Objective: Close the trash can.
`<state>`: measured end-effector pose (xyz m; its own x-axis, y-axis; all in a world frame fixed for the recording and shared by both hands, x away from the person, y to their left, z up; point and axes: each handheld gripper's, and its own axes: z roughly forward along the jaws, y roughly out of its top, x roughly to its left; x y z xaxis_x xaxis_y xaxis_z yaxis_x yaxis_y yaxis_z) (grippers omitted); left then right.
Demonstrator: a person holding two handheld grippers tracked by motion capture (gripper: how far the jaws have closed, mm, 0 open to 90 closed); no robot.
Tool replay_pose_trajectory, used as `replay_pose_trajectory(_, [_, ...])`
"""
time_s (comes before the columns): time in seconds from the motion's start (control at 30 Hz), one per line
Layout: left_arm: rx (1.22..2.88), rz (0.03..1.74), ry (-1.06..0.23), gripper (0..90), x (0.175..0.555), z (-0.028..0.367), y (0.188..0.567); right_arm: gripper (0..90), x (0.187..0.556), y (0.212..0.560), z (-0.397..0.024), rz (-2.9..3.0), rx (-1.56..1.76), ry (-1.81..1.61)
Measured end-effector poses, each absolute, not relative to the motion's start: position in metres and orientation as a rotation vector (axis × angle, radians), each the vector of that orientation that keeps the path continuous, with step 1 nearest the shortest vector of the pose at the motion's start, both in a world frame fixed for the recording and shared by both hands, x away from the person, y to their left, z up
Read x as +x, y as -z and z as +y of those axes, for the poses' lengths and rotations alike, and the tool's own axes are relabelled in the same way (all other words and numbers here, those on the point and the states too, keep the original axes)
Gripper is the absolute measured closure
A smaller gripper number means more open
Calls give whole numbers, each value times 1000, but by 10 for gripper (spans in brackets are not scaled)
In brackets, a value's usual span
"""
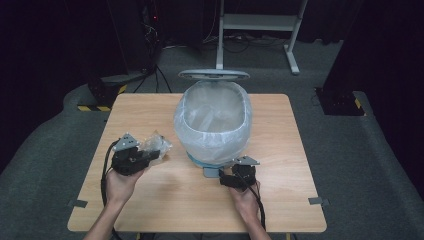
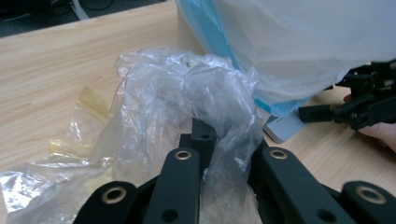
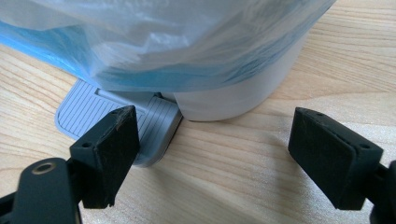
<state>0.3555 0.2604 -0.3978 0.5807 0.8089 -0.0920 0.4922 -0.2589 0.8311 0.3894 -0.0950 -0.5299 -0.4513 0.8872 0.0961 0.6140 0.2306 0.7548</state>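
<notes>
A white pedal bin (image 1: 214, 120) lined with a clear bag stands at the table's middle, its lid (image 1: 214, 75) raised behind it. My left gripper (image 1: 152, 154) hovers left of the bin, shut on a crumpled clear plastic wrapper (image 1: 156, 142). In the left gripper view the wrapper (image 2: 187, 102) drapes over the closed jaws of my left gripper (image 2: 224, 149) and hides their tips. My right gripper (image 1: 229, 174) sits low at the bin's front, by the grey pedal (image 1: 211, 172). In the right gripper view my right gripper (image 3: 215, 144) stands open, its left jaw over the pedal (image 3: 93, 112); nothing lies between the pads.
The wooden table (image 1: 150, 210) has bare room in front of both hands. A blue band of the liner (image 3: 163, 74) hangs over the bin's base (image 3: 233, 93). A white desk frame (image 1: 255, 22) and cables stand on the grey floor behind.
</notes>
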Motion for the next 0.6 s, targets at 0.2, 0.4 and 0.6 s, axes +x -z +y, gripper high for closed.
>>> replay_pose_trajectory(0.2, [1889, 1030, -450, 818, 356, 266, 381, 160, 389, 530, -95, 2156, 1399, -1071])
replay_pose_trajectory(0.4, [1901, 988, -481, 822, 355, 262, 365, 160, 389, 530, -95, 2156, 1399, -1071])
replay_pose_trajectory(0.6, [1896, 965, -489, 823, 356, 258, 351, 160, 389, 530, -95, 2156, 1399, -1071])
